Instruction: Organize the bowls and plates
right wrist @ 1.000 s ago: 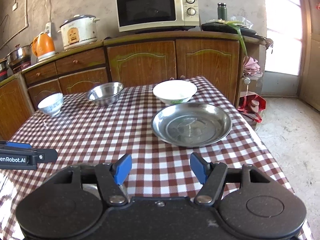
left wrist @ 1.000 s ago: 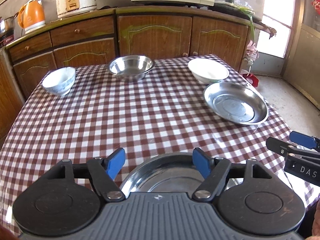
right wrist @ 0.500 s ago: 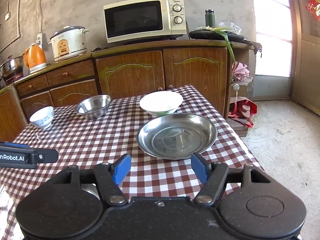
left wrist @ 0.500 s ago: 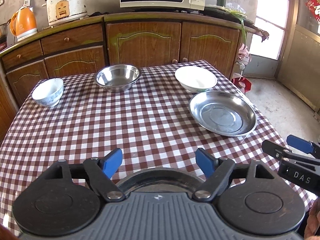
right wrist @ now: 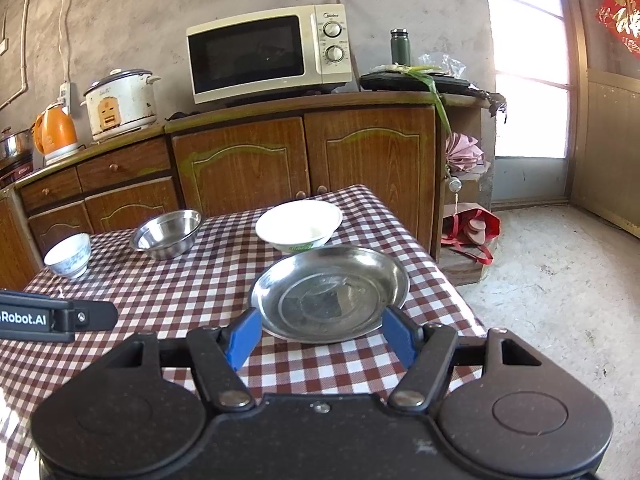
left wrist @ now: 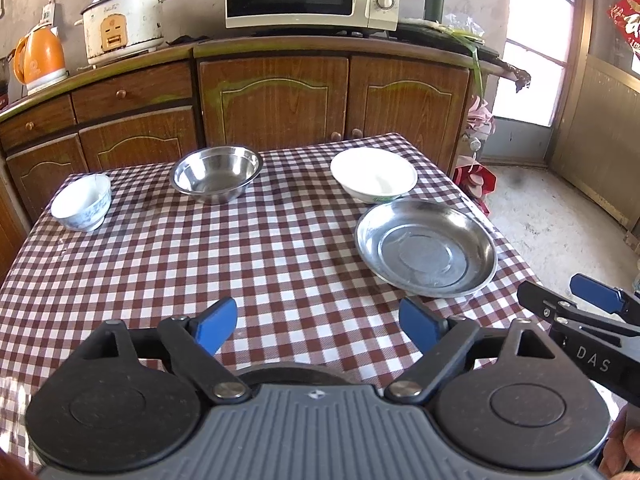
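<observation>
On the red-checked table (left wrist: 240, 260) a steel plate (left wrist: 426, 248) (right wrist: 328, 292) lies at the right, with a white bowl (left wrist: 374, 174) (right wrist: 298, 224) just behind it. A steel bowl (left wrist: 216, 172) (right wrist: 166, 232) stands at the back middle and a small blue-patterned bowl (left wrist: 82, 200) (right wrist: 68, 254) at the back left. My left gripper (left wrist: 318, 322) hangs over the near edge, its jaws opening, with only cloth between them. A dark sliver of a second steel plate's rim (left wrist: 288, 372) peeks out under its body. My right gripper (right wrist: 322, 334) (left wrist: 560, 298) is open just short of the right steel plate.
Wooden cabinets (left wrist: 276, 100) run behind the table, bearing a microwave (right wrist: 268, 56), a rice cooker (left wrist: 124, 22) and an orange kettle (left wrist: 38, 58). The table's right edge drops to a concrete floor (right wrist: 540, 280), where a red bag (right wrist: 472, 228) sits.
Both grippers have drawn back and slightly up from the table. The near steel plate that lay between the left fingers has slipped almost wholly under the gripper body, and the left jaws stand wider.
</observation>
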A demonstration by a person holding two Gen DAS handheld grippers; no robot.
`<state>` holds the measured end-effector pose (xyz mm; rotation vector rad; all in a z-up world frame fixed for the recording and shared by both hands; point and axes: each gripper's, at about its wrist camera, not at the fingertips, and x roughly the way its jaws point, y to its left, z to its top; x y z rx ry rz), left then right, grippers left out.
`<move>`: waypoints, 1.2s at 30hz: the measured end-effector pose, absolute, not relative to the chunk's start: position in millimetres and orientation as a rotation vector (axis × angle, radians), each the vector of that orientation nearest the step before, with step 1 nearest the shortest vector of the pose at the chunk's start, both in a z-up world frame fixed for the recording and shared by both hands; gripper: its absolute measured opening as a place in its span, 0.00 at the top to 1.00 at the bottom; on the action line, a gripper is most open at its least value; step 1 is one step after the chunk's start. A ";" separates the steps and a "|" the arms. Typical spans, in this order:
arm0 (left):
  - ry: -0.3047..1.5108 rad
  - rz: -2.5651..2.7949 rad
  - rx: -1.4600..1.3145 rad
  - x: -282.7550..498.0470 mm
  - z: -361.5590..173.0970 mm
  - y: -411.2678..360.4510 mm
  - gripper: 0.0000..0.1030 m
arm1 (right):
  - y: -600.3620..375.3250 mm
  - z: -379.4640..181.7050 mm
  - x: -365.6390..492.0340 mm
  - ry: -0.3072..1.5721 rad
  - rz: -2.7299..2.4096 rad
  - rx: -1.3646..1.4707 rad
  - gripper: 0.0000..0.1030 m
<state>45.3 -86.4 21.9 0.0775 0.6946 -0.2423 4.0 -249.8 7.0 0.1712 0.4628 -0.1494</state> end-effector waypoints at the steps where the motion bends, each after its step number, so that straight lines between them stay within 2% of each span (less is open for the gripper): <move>1: 0.695 -0.242 0.078 46.4 22.2 -88.4 0.12 | -251.9 7.7 4.8 0.460 -0.153 0.173 0.22; 20: 0.721 -0.243 0.065 59.5 20.8 -127.2 0.10 | -303.5 14.2 23.7 0.415 -0.222 0.168 0.22; 36: 0.748 -0.194 0.074 86.8 8.8 -154.7 0.10 | -328.1 3.8 66.6 0.450 -0.202 0.132 0.21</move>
